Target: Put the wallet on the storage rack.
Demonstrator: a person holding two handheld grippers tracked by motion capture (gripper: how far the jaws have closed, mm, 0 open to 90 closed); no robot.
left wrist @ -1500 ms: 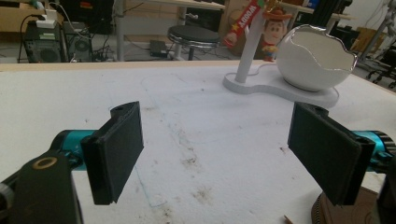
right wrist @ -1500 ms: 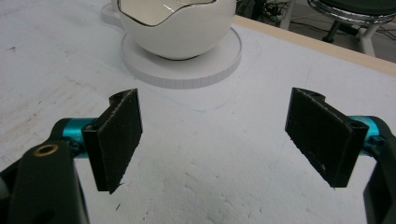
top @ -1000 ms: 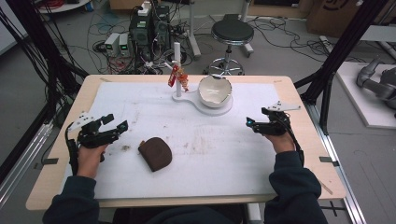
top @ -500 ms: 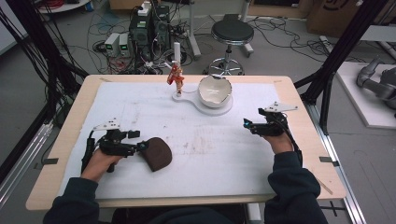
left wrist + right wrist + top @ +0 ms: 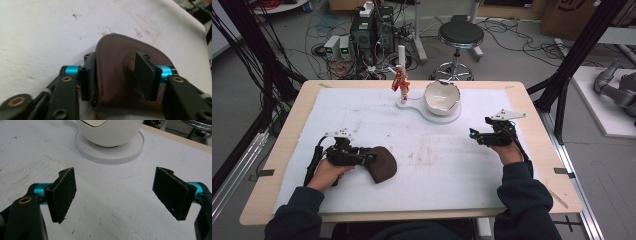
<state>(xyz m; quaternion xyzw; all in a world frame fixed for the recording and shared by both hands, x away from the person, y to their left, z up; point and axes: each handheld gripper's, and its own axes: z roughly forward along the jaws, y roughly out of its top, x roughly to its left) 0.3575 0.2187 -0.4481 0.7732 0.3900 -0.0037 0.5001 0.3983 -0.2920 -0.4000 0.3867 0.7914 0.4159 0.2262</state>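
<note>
Since a second ago my left claw has slid in and its jaws have just been closing around the brown leather pouch at the counter's near left. Soft, light, floppy; I pinch its edge. Right claw gapes empty.

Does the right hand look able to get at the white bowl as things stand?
Probably yes. The right tongs stand open and empty, aimed at the bowl on its round white base, with bare white mat between them and nothing in the way.
</note>
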